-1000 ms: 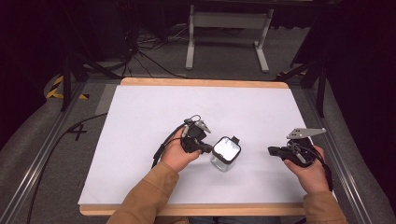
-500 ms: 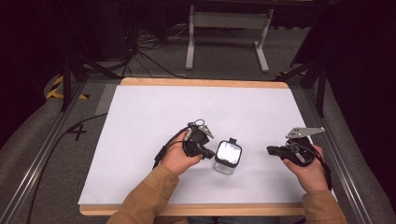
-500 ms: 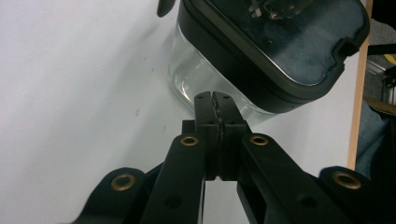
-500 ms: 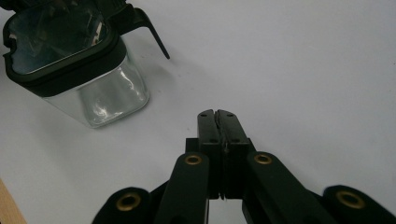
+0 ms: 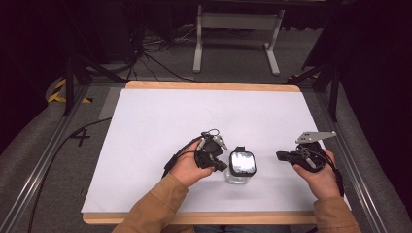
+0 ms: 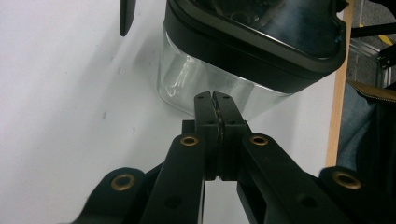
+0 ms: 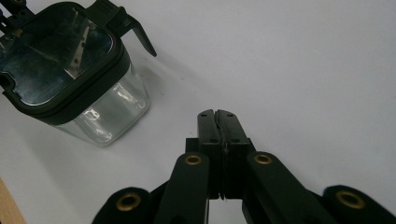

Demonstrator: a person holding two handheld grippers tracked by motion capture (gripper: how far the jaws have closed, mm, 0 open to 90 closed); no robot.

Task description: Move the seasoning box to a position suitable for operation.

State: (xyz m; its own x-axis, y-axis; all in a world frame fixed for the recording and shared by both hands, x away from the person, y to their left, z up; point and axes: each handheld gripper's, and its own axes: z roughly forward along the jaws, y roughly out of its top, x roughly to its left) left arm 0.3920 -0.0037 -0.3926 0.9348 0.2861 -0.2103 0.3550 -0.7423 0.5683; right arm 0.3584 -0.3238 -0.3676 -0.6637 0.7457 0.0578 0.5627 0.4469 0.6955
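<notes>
Left gripper [image 5: 219,164]: at about 7 o'clock on the white table mat [image 5: 160,121], jaws pressed together on nothing, tips just beside the container's glass wall; the left gripper view cannot settle whether they touch it.
Container [image 5: 241,166]: a clear square glass jar with a black clip-lock lid, standing upright near 6 o'clock between the two grippers, lid on.
Right gripper [image 5: 281,156]: at about 4 o'clock, jaws together and empty, a bare gap from the jar.
Change: over the last second the jar has slid slightly toward the near edge, the left gripper following alongside it; the right has barely moved.
Meaning: probably the left is nudging the jar into position, with no grasp yet begun.
</notes>
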